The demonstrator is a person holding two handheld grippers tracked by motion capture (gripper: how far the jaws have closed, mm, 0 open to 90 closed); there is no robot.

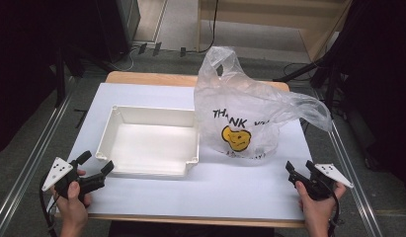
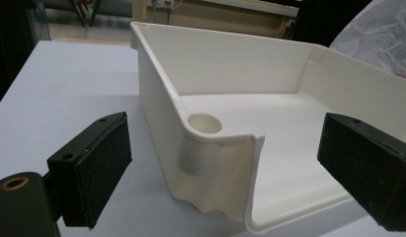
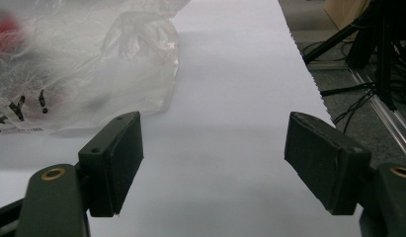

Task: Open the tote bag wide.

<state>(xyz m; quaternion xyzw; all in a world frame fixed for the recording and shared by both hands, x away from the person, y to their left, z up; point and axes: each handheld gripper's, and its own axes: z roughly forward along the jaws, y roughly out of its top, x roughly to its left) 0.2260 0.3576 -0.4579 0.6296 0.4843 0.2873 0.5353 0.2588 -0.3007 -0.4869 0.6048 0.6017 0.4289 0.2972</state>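
An empty white plastic tray (image 1: 119, 118) lies on the white-covered table (image 1: 215, 190), left of centre. To its right stands a clear plastic bag (image 1: 245, 106) printed THANK YOU with a yellow smiley; something red shows through it in the right gripper view. My left gripper (image 1: 96, 164) is open at the front left, just short of the tray's near-left corner (image 2: 205, 129), which sits between its jaws in the left gripper view. My right gripper (image 1: 300, 168) is open at the front right with bare table between its jaws; the bag (image 3: 87, 64) lies ahead to its left.
The table's right edge (image 3: 309, 74) runs close beside the right gripper, with floor, cables and metal rails beyond. A wooden table rim (image 1: 151, 78) shows at the back. Dark stands and a wooden cabinet (image 1: 269, 15) stand farther off.
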